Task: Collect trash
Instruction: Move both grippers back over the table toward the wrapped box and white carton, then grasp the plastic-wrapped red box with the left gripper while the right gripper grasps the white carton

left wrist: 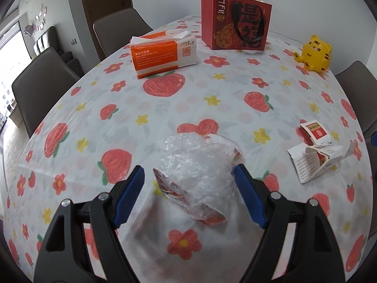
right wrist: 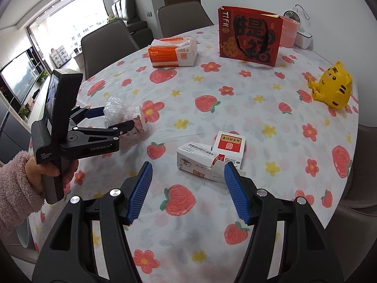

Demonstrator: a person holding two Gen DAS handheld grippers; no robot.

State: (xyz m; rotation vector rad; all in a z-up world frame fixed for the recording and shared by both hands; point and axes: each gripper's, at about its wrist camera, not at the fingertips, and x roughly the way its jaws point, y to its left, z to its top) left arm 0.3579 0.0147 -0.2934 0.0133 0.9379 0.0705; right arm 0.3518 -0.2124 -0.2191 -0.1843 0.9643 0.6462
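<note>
grippers: 2, left gripper (right wrist: 119, 119) & right gripper (right wrist: 186, 174)
plastic wrapper (left wrist: 198, 172): 1
torn cartons (right wrist: 212, 158): approx. 2
tissue pack (left wrist: 163, 54): 1
red gift bag (left wrist: 235, 21): 1
yellow tiger toy (left wrist: 314, 54): 1
chairs (left wrist: 42, 82): 3 in left view

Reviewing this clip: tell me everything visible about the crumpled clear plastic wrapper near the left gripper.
The crumpled clear plastic wrapper is thin, glossy, crinkled film, bunched into a loose lump with red-and-white printed packaging showing through its lower end. It lies on the flowered tablecloth, between the open blue-padded fingers of the left gripper. One pad sits right at its edge; whether it touches cannot be told. Nothing squeezes it. The torn white carton lies apart.
</note>
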